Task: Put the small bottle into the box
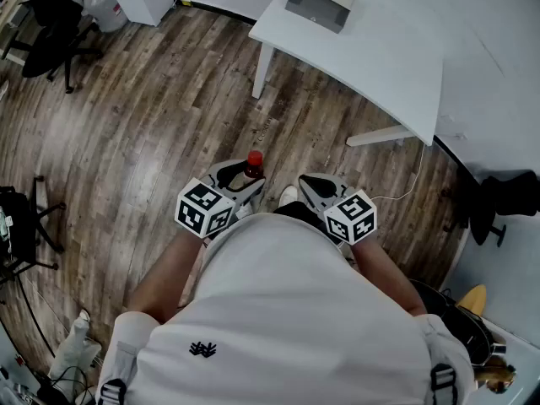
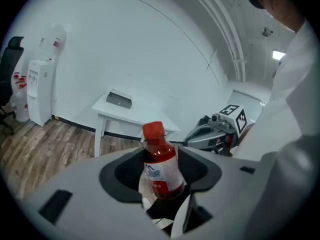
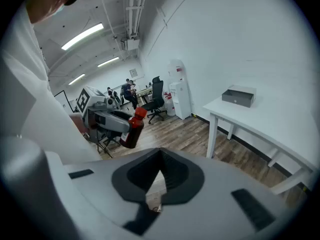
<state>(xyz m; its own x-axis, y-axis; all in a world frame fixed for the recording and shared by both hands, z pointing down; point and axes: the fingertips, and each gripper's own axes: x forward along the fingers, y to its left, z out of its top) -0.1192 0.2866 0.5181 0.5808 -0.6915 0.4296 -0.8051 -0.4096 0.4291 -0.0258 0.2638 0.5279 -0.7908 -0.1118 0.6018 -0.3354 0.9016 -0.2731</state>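
Jaws of left gripper (image 2: pixel 160 176) clamped on small bottle (image 2: pixel 161 159), right gripper (image 3: pixel 159 178) jaws together, empty

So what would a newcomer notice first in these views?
The red-capped bottle, clamped in the left hand-held gripper low over the wood floor. Next, the grey box on the white table ahead. The right hand-held gripper, level with the left one, is empty, jaws together.

Head view looks steeply down; both gripper views face forward, sharing the white table (image 2: pixel 131 115).
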